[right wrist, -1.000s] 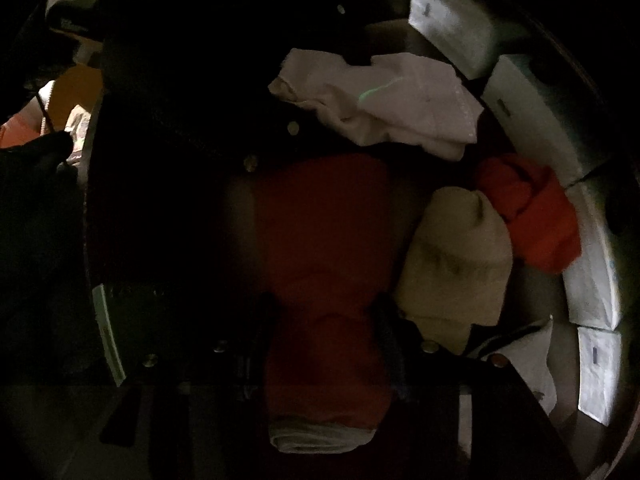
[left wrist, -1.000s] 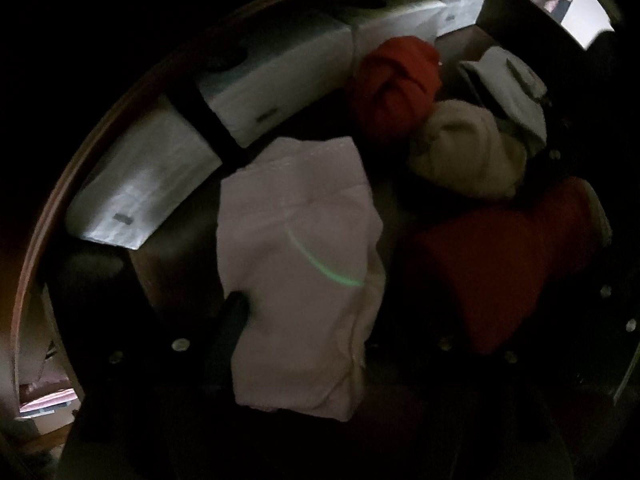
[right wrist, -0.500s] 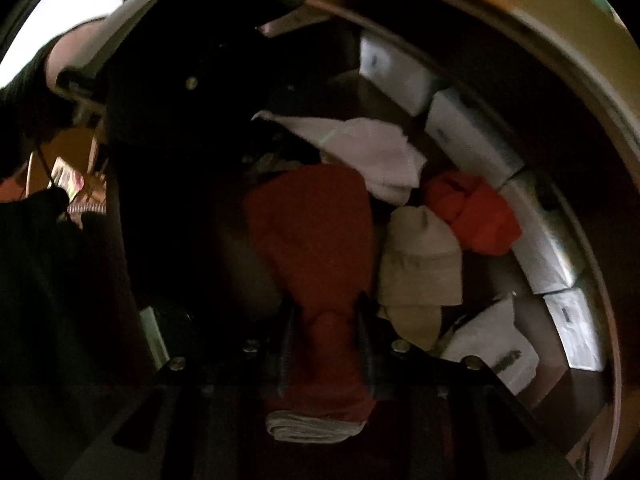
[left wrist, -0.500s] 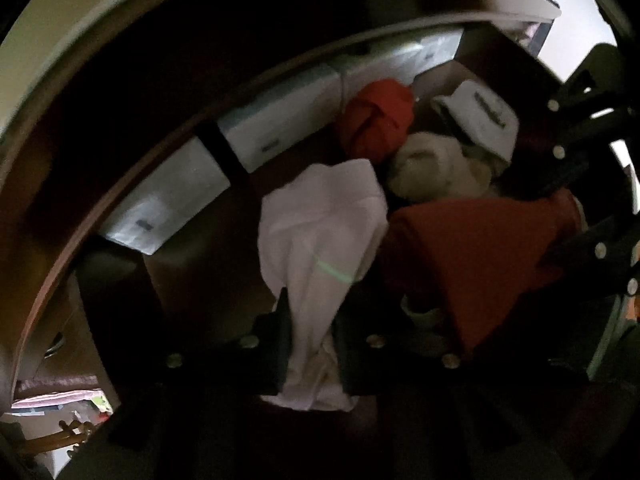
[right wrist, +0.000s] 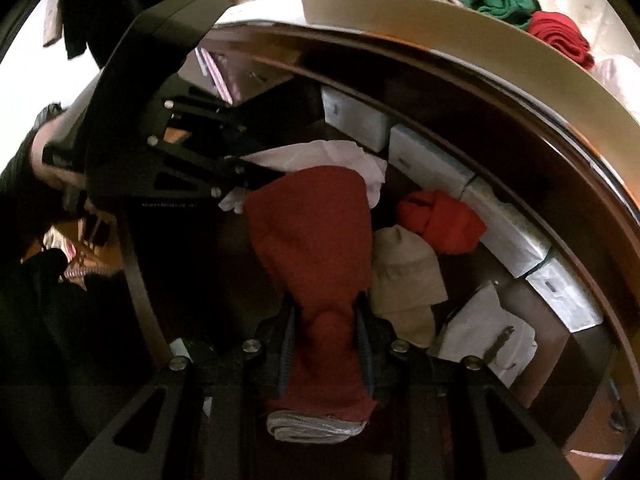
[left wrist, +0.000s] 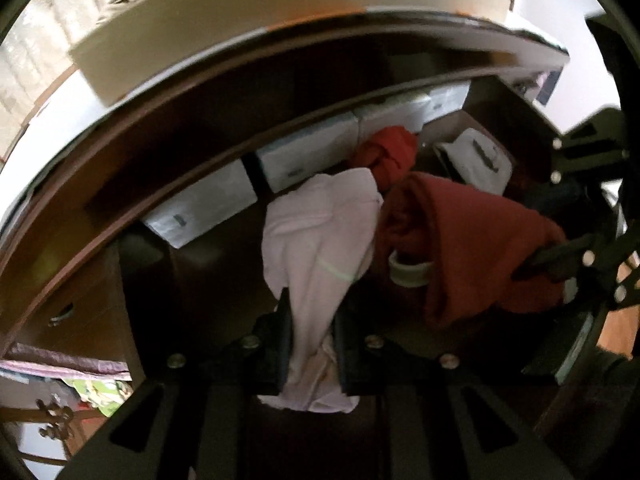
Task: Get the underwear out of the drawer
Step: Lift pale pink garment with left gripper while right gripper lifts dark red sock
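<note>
— Underwear is in both grippers now, yes? Where exactly?

— The left gripper (left wrist: 310,336) has its jaws pressed narrow on the pale pink underwear (left wrist: 320,240). The right gripper (right wrist: 326,344) is clamped on the dark red underwear (right wrist: 312,240). Both pieces hang over the open drawer (left wrist: 192,152).

— What is inside the drawer?

— White boxes (right wrist: 432,160) stand in a row along the back wall. Near them lie a red bundle (right wrist: 444,220), a beige piece (right wrist: 404,272) and a white folded piece (right wrist: 484,332).

— Anything you cannot see?

— The drawer floor is very dark. On top of the dresser, green and red cloth (right wrist: 532,16) is cut off by the edge.
</note>
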`<state>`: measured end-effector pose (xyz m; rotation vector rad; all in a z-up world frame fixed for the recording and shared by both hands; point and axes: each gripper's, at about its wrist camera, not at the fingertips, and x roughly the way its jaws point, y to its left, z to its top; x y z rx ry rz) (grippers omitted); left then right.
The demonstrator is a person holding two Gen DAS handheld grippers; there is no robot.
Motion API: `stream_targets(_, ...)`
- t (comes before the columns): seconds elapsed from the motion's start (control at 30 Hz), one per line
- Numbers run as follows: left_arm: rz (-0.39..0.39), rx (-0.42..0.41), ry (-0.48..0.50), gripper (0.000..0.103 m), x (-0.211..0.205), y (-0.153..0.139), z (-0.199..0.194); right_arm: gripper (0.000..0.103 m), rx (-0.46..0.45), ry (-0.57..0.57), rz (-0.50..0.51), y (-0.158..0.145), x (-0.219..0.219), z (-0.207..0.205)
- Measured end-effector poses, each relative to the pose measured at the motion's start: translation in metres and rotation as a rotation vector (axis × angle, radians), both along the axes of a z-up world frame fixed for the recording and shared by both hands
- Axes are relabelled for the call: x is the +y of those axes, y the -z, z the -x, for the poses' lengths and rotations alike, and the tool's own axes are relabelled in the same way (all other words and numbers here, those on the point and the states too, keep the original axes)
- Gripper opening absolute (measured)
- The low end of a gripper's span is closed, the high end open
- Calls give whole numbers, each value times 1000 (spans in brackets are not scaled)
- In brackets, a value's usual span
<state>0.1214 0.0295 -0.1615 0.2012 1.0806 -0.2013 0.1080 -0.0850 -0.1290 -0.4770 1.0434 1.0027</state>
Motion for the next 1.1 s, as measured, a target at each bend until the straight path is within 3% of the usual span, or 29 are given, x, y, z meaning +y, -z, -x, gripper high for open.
stream_targets(0.43,7,-129,-75,14,-3,-9,19,29,-61,60,-75,4,-10,13)
stream_targets(1.1,94,-262,-145,14,6,-22,42,29,-156,109,-196,-7,-22,27)
